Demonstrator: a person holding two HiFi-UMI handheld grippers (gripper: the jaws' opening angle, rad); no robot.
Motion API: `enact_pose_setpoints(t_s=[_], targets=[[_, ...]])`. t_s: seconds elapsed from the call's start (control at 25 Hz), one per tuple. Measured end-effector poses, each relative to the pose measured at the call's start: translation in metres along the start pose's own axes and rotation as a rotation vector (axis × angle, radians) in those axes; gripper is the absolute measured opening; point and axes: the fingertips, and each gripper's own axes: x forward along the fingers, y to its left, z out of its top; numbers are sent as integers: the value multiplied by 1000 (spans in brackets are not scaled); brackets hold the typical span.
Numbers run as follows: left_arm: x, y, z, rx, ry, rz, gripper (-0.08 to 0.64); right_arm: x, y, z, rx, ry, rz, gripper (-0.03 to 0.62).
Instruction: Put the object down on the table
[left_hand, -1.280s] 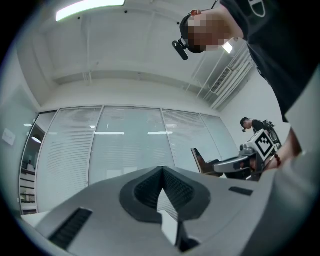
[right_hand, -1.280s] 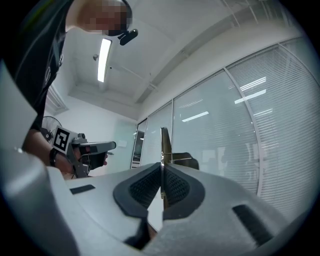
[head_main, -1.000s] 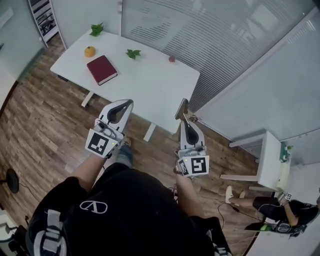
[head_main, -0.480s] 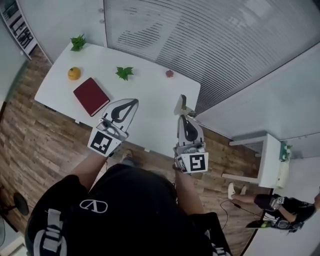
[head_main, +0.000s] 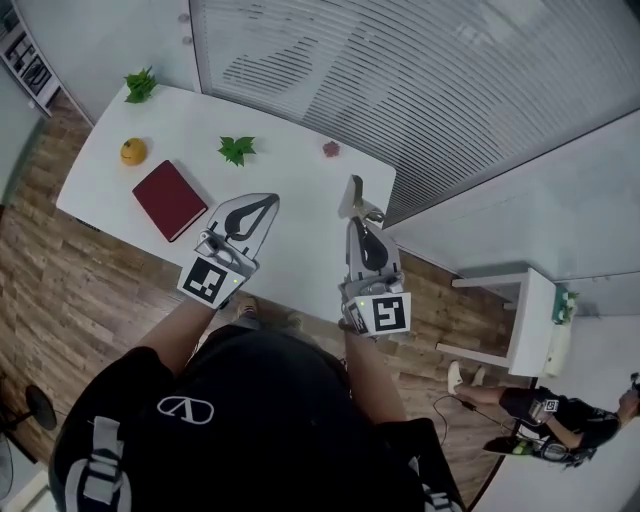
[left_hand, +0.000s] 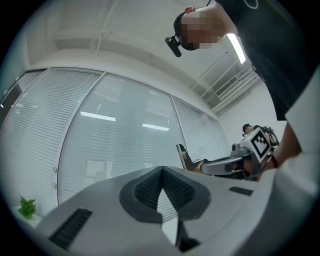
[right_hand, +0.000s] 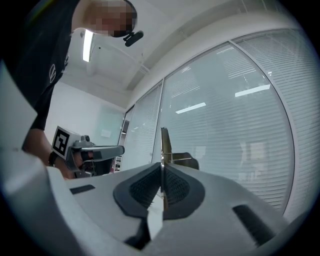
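Observation:
My right gripper (head_main: 358, 221) is shut on a thin flat brownish object (head_main: 351, 194) that sticks out beyond its tips, over the near right part of the white table (head_main: 295, 190). In the right gripper view the object (right_hand: 165, 142) stands edge-on between the pads of the right gripper (right_hand: 161, 165). My left gripper (head_main: 269, 200) hangs over the table's near edge, shut with nothing in it (left_hand: 162, 169). The left gripper view shows the right gripper (left_hand: 202, 167) with the object (left_hand: 184, 155) off to the right.
On the table lie a red book (head_main: 170, 200), an orange (head_main: 133, 151), two green leaf sprigs (head_main: 237, 150) (head_main: 140, 84) and a small pinkish thing (head_main: 331, 149). Blinds and glass walls stand behind it. A small white table (head_main: 530, 320) and a seated person (head_main: 540, 420) are at right.
Both grippers have moved forward, from the table's near edge to over its top. The gripper views have tipped down from the ceiling towards the glass wall. Both grips are unchanged.

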Motion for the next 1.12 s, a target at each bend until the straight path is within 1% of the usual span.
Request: enact_pose_setpoints(t_s=[0.12, 0.2, 0.28, 0.32, 0.36, 0.44, 0.6, 0.76, 0.84, 0.92, 1.04, 1.12], targets=[[8, -1, -3, 0, 11, 17, 5, 5, -8, -6, 13, 10, 26, 5], [13, 0, -5, 6, 15, 29, 5, 10, -15, -15, 39, 19, 42, 5], [18, -3, -4, 17, 8, 34, 5, 14, -23, -29, 90, 36, 60, 5], [19, -6, -4, 18, 5, 34, 5, 16, -28, -38, 131, 48, 70, 3], [20, -9, -3, 15, 5, 35, 5, 19, -33, -49, 185, 64, 80, 5], [22, -13, -3, 10, 6, 37, 5, 25, -44, -78, 325, 108, 96, 5], [27, -22, 0, 16, 1, 29, 5, 38, -62, -155, 617, 241, 102, 5], [29, -30, -1, 33, 14, 23, 5, 39, -65, -225, 851, 367, 110, 5], [29, -32, -3, 33, 22, 25, 5, 41, -61, -254, 980, 422, 129, 5], [28, -33, -7, 19, 29, 33, 5, 41, -53, -284, 1076, 497, 147, 3], [25, -34, -9, 21, 37, 42, 5, 39, -43, -324, 1204, 604, 150, 5], [22, -32, -11, 22, 46, 50, 5, 38, -38, -343, 1264, 657, 152, 3]])
